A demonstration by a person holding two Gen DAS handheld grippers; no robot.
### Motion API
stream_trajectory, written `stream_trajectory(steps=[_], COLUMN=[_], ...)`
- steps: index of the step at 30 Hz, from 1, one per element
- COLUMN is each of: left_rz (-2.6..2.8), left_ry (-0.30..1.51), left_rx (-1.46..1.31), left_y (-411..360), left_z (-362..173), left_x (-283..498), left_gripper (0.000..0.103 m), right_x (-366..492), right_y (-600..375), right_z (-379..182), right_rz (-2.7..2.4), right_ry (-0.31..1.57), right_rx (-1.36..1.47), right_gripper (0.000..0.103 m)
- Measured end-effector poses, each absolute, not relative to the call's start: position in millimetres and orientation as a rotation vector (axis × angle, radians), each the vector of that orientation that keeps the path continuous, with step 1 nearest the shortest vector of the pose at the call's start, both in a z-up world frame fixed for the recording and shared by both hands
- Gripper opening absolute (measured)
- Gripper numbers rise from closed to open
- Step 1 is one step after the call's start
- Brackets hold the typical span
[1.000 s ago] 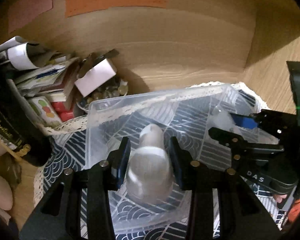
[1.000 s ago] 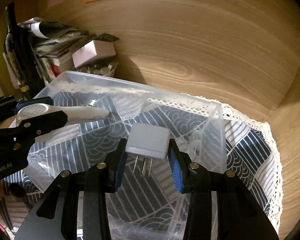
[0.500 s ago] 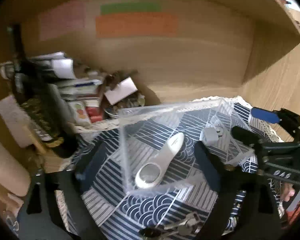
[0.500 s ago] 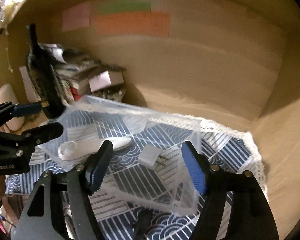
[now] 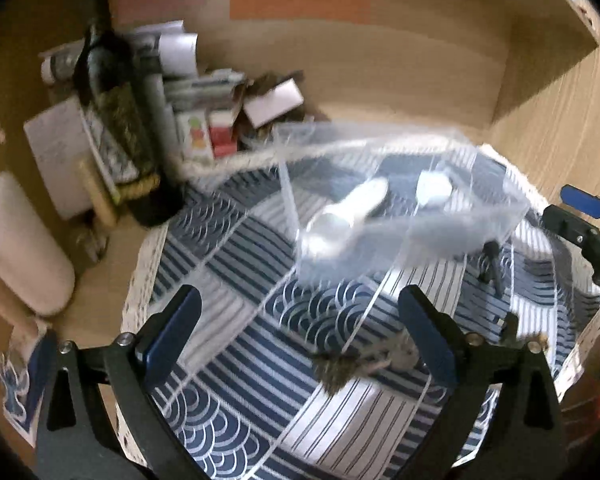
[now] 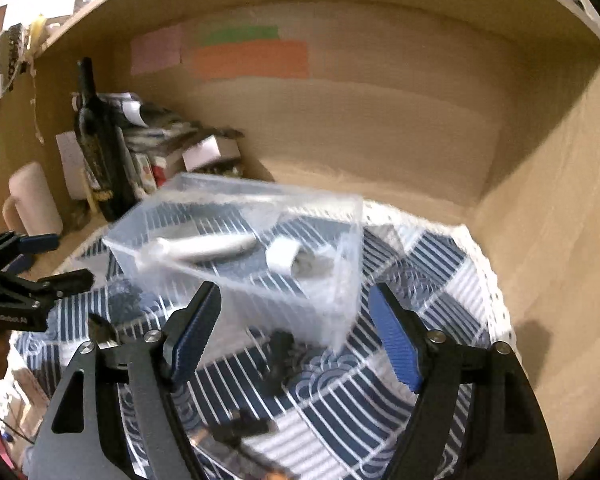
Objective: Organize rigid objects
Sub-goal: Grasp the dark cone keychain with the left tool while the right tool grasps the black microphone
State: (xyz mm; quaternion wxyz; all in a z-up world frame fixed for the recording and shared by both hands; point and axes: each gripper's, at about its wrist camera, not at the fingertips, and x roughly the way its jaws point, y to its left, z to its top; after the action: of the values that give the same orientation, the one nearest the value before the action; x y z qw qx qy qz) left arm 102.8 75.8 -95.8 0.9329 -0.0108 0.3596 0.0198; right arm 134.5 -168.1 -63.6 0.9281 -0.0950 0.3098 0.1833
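Clear plastic bin (image 5: 400, 200) near counter's back edge now holds white remote (image 5: 352, 208) and charger plug (image 5: 434, 190); left gripper (image 5: 300, 328) and right gripper (image 6: 296, 332) withdrawn, jaws apart, empty. Keys (image 5: 364, 360) seemingly next.

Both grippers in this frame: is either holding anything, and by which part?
Nothing is held. The left gripper and the right gripper are both open and empty; the white elongated device and the white plug adapter lie inside the clear plastic box.

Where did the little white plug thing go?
The white plug adapter lies inside the clear plastic box, toward its right side, just right of the long white remote.
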Motion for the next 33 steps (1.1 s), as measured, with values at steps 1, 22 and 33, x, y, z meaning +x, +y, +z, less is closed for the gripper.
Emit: stream_trajectory(steps=[1,22,33], left_rz=[0.037,-0.056,-0.036], left_ry=[0.747,0.864,0.771], left_rx=[-0.027,-0.078,-0.066], left_y=[76.3,69.2,71.8], left_z=[-101.7,-147.5,-113.6], left_x=[100.0,95.2,83.7], left_gripper=[0.100,0.033,0.033], right_x=[133.8,161.1,141.1], right_y=[-171.1,-149.6,-159.2], right_z=[-68.6,-142.3,-111.1], right_rz=[0.373,0.462,0.465], right_ry=[0.652,0.913,0.791], right_rx=[-0.190,-0.207,-0.185], right_gripper=[0.074,0.025,0.021])
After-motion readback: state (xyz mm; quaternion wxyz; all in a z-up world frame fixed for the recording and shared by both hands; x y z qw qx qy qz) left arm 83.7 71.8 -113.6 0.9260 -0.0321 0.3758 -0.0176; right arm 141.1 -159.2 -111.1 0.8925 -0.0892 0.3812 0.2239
